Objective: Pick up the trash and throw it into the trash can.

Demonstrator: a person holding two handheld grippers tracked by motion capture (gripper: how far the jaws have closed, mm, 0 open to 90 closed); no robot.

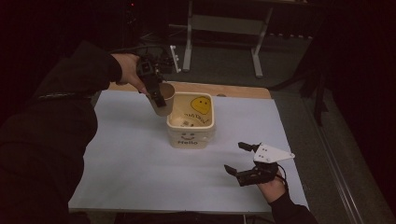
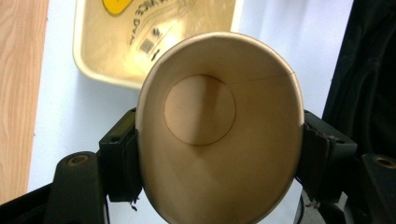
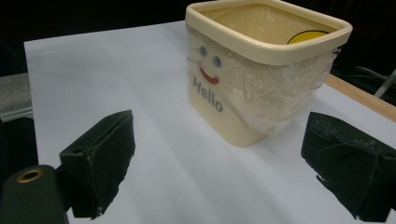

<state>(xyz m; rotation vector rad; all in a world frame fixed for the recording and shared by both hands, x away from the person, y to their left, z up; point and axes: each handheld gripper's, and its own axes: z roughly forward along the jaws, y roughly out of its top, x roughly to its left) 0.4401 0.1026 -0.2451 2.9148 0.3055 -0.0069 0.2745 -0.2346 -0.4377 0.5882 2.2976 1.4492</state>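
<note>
Holding a tilted paper cup (image 1: 163,99) clamped between its jaws, the left gripper (image 1: 156,95) hovers at the cream tub's (image 1: 191,135) ten o'clock rim. Right gripper (image 1: 240,161) rests wide open, empty, at four o'clock. Next, judging by the tilt: tip the cup into the tub.

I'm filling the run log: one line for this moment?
left gripper: shut on paper cup, tilted over cream bin | right gripper: open, idle on table

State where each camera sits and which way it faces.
High view: above the table, looking down; both forearms, left gripper, right gripper.
Left gripper view: on that gripper, looking into the clamped cup.
Right gripper view: low, between open jaws, facing the bin.
Shared: every view has the bin.
</note>
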